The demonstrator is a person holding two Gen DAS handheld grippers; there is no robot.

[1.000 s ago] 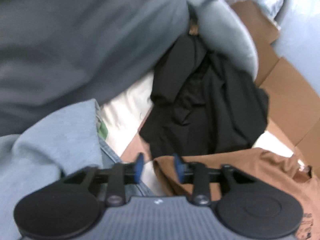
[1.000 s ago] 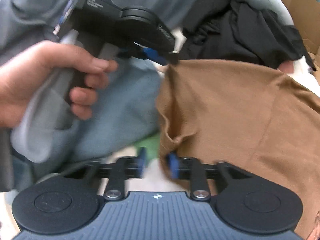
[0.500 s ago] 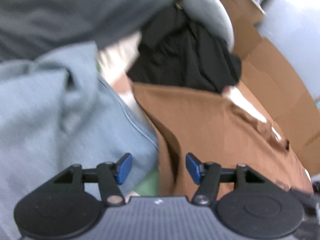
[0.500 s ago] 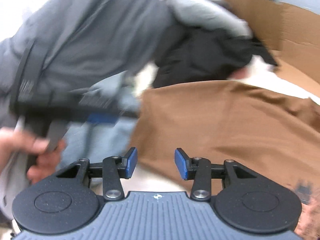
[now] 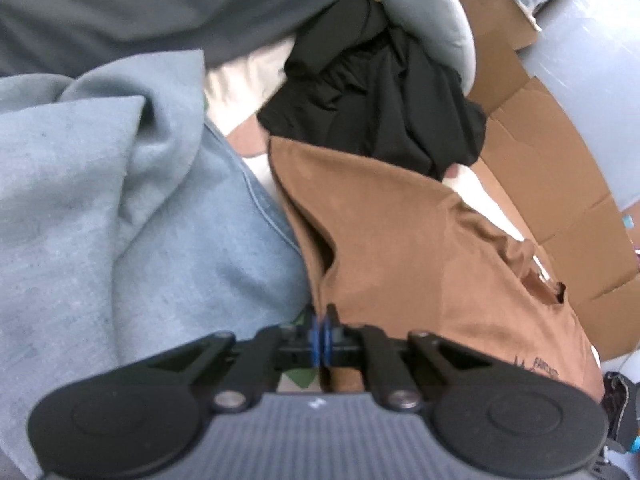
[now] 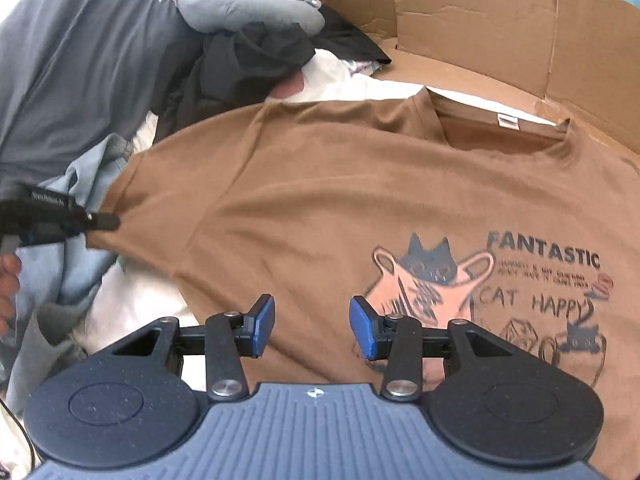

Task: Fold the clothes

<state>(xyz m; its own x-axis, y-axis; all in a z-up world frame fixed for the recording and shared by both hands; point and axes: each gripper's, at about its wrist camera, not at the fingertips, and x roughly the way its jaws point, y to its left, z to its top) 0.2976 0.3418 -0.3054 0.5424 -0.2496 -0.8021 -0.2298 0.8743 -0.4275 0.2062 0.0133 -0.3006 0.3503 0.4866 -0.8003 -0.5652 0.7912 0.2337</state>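
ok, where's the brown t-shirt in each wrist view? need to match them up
Left wrist: brown t-shirt runs centre to lower right, its left edge pinched in the shut left gripper.
Right wrist: it fills the centre and right, cat print lower right; the left gripper holds its edge at far left.
Shared landmark: black garment beyond the shirt.

Your work surface is flattened brown cardboard (image 6: 500, 36) with raised flaps along the far side. On it: a brown T-shirt (image 6: 320, 200) spread print-up, a crumpled black garment (image 6: 248, 60), white fabric (image 6: 348, 84), and pale blue clothing (image 5: 120, 208) at the left.
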